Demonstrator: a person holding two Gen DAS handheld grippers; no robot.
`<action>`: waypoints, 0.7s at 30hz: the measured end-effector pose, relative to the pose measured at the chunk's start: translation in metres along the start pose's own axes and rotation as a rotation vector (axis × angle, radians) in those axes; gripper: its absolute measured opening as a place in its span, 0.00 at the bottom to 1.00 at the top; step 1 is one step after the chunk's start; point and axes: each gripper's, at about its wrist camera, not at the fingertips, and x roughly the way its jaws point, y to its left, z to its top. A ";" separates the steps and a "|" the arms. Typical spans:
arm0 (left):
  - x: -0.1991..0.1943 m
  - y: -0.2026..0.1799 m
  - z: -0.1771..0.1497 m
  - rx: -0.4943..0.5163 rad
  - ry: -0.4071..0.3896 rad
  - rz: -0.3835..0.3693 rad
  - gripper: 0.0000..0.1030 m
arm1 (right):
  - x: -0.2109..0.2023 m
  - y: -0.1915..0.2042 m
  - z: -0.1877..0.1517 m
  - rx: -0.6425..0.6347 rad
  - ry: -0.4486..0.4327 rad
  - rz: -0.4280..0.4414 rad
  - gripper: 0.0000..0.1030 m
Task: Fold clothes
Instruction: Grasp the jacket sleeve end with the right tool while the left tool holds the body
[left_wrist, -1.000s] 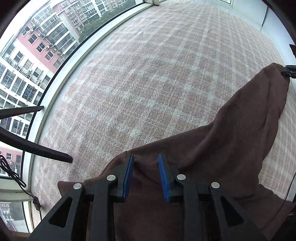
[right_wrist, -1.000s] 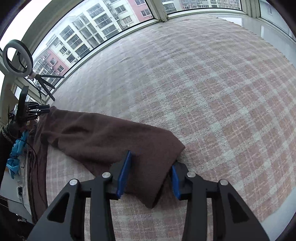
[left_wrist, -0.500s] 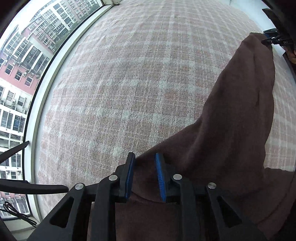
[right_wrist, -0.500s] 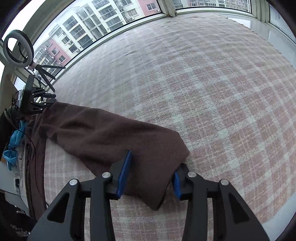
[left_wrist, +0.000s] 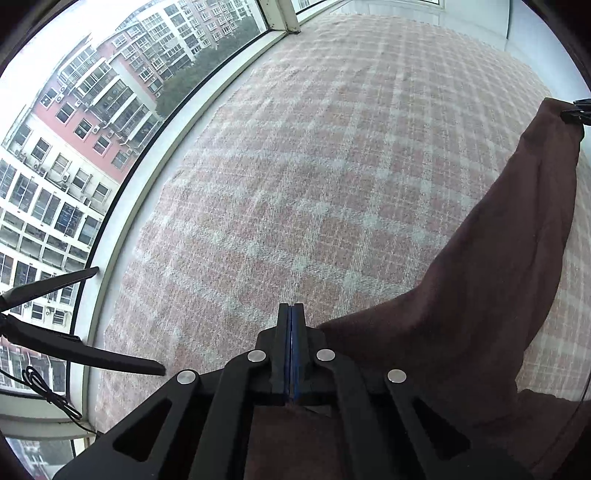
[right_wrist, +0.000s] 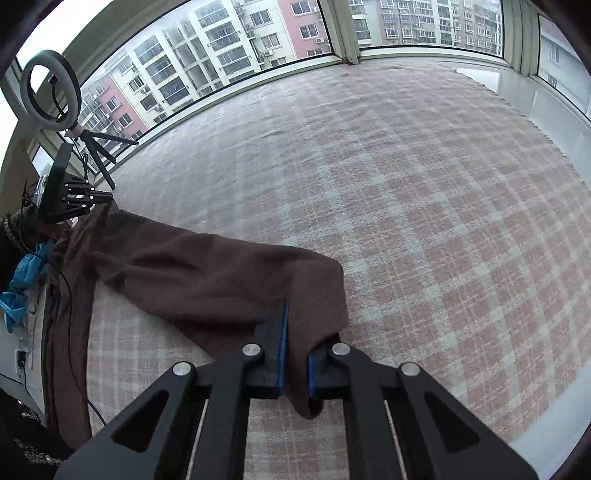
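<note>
A brown garment (left_wrist: 480, 295) lies across the pink plaid cover (left_wrist: 332, 166), stretched between my two grippers. In the left wrist view my left gripper (left_wrist: 291, 310) is shut, its blue pads pressed together on the garment's near edge; cloth shows under the jaws. The cloth runs up to the right, where the right gripper (left_wrist: 576, 112) pinches its far corner. In the right wrist view my right gripper (right_wrist: 297, 332) is shut on a bunched corner of the brown garment (right_wrist: 221, 273), which hangs between the pads. The left gripper (right_wrist: 74, 199) holds the far end, raised off the cover.
Big windows run along the far edge of the cover. A ring light on a tripod (right_wrist: 50, 96) stands at the left by the window, and its black legs (left_wrist: 92, 354) reach over the cover's edge. Blue cloth (right_wrist: 22, 273) and a cable lie at the left.
Both grippers have closed on the brown garment: the left from open to fully shut, the right narrowed onto the corner. The cloth between them is now pulled tauter.
</note>
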 end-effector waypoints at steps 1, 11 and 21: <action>0.004 -0.001 0.000 0.027 0.012 -0.014 0.00 | -0.001 0.000 0.001 0.005 -0.001 0.009 0.07; 0.015 -0.031 -0.021 0.132 0.067 -0.119 0.46 | 0.021 -0.006 -0.016 0.031 0.141 -0.018 0.38; -0.008 -0.011 -0.023 -0.127 -0.005 -0.005 0.01 | 0.026 0.016 -0.012 -0.029 0.105 -0.062 0.05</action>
